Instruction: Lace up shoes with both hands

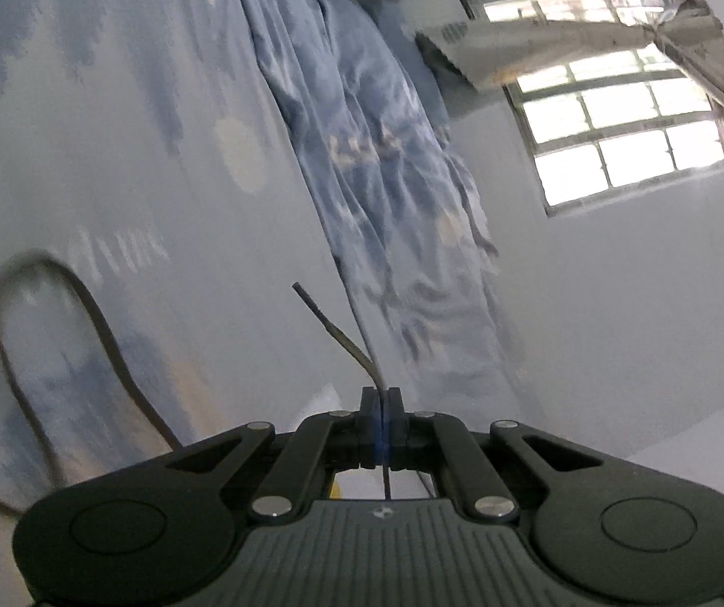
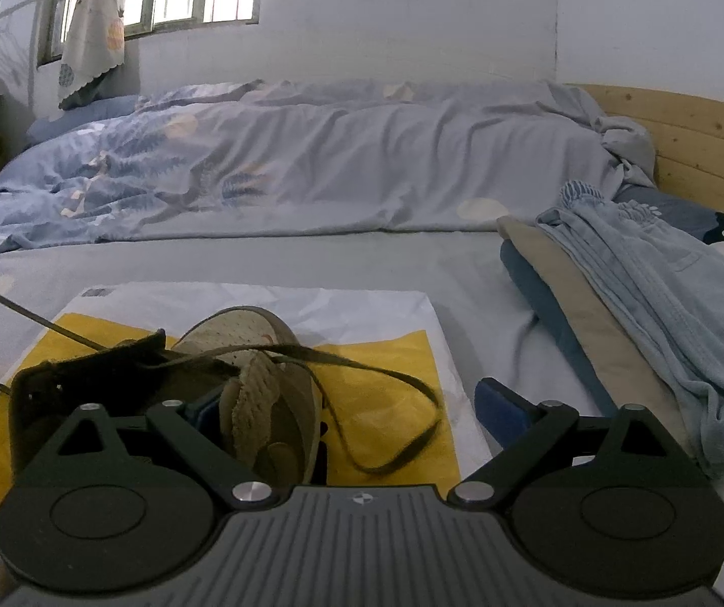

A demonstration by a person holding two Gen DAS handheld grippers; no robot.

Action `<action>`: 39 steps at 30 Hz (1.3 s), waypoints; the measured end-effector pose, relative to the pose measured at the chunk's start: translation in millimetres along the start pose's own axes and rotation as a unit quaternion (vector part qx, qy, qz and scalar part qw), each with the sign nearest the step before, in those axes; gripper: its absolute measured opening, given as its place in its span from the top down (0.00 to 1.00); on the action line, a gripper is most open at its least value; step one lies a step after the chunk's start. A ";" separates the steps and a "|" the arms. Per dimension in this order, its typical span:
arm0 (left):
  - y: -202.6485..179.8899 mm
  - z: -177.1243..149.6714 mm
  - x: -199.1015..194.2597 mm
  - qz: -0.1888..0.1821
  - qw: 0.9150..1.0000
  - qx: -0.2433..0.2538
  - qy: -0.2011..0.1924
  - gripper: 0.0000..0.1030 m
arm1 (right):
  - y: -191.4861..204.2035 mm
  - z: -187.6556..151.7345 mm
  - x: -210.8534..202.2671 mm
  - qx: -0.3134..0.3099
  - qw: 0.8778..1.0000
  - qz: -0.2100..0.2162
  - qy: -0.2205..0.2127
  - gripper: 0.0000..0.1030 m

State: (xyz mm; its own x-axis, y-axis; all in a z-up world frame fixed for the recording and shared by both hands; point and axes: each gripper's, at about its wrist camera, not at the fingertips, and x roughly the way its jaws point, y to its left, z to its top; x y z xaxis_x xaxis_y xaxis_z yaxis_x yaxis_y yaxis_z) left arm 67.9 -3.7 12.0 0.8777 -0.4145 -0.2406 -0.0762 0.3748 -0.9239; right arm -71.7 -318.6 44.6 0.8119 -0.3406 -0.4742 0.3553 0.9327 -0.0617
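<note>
Shoe (image 2: 260, 384), olive, lace (image 2: 387, 404) loose

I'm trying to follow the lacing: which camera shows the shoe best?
The right wrist view. The tan shoe sits there on a yellow and white bag, tongue and loose shoelace plain, partly behind the right hand-held gripper. The left wrist view shows no shoe, only the lace end clamped in the left hand-held gripper.

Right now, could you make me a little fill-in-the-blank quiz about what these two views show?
1. The left hand-held gripper is shut on a dark ____.
2. The shoe rests on a yellow and white ____.
3. The right hand-held gripper has its jaws ____.
4. Folded clothes lie on the ____.

Missing words: shoelace; bag; open; bed
</note>
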 end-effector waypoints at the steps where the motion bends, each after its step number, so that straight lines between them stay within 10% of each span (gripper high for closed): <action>1: 0.3 1.4 -0.8 -0.001 1.000 0.000 0.001 1.00 | 0.0 -0.1 0.0 0.000 1.000 0.000 0.000 0.07; 8: -5.4 1.9 -2.4 0.012 1.000 0.018 0.006 0.99 | 0.9 0.4 0.4 0.000 1.000 -0.002 0.001 0.07; 12: -1.9 4.0 -7.0 0.050 0.999 0.006 -0.003 0.74 | 0.0 0.0 -0.1 0.003 1.000 0.000 0.000 0.07; 19: -22.2 -19.5 -0.3 0.013 0.998 0.042 0.050 0.47 | -0.3 0.2 -0.6 0.002 1.000 0.001 -0.002 0.07; 30: -29.0 -5.8 -23.3 0.129 0.987 0.087 -0.046 0.44 | 0.8 1.3 -0.1 0.004 1.000 0.000 -0.003 0.07; 39: -37.0 -14.7 -23.6 0.221 0.966 0.128 -0.022 0.44 | 2.6 0.9 -0.1 0.002 1.000 -0.002 -0.005 0.07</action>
State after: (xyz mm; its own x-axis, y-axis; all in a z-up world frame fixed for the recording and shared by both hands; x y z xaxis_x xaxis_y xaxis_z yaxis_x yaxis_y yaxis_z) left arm 43.0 -20.0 47.5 0.8057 -0.1323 -0.5773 -0.3342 0.7032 -0.6276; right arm -70.4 -316.3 45.2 0.8150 -0.3461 -0.4648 0.3606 0.9307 -0.0608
